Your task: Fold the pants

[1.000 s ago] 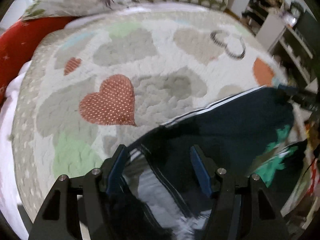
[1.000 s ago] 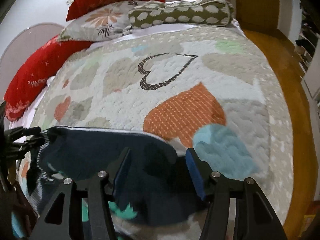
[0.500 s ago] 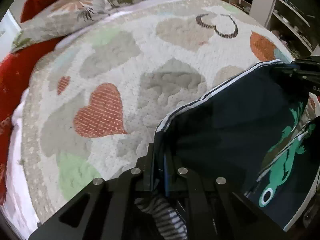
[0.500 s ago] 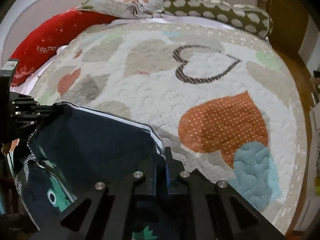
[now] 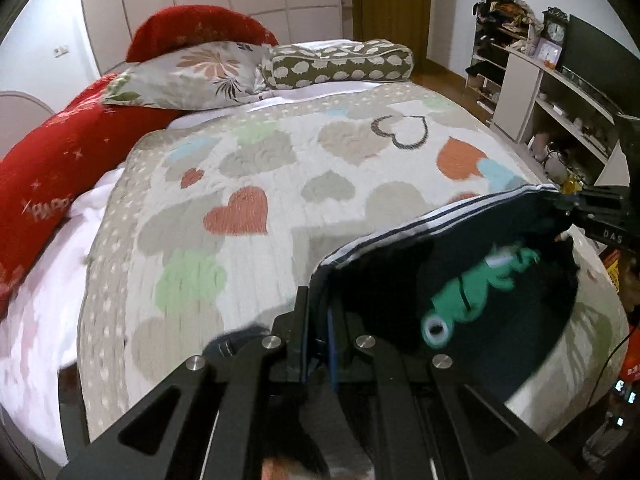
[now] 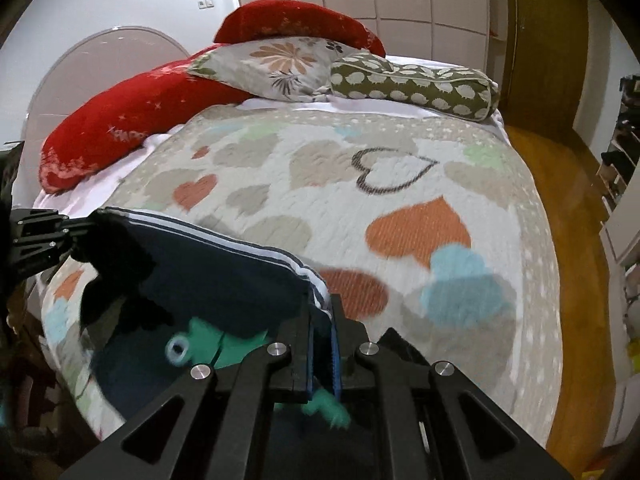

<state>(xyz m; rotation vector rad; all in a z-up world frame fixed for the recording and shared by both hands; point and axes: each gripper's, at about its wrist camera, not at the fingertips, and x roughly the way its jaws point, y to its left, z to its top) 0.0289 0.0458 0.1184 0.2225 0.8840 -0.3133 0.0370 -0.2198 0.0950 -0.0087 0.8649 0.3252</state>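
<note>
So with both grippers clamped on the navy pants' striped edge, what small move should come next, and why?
Probably carry the navy pants forward over the heart quilt and lower them flat. The left gripper and right gripper each pinch an end of the striped edge, holding it taut in the air, while the rest hangs crumpled at the bed's near side, so folding can't start yet.

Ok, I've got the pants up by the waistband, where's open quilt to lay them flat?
The quilt is bare from the pants up to the outlined heart, bordered by the pillows at the head. Both the left gripper and right gripper clamp the waistband. Crowded only along the head end, where the red cushion lies too.
</note>
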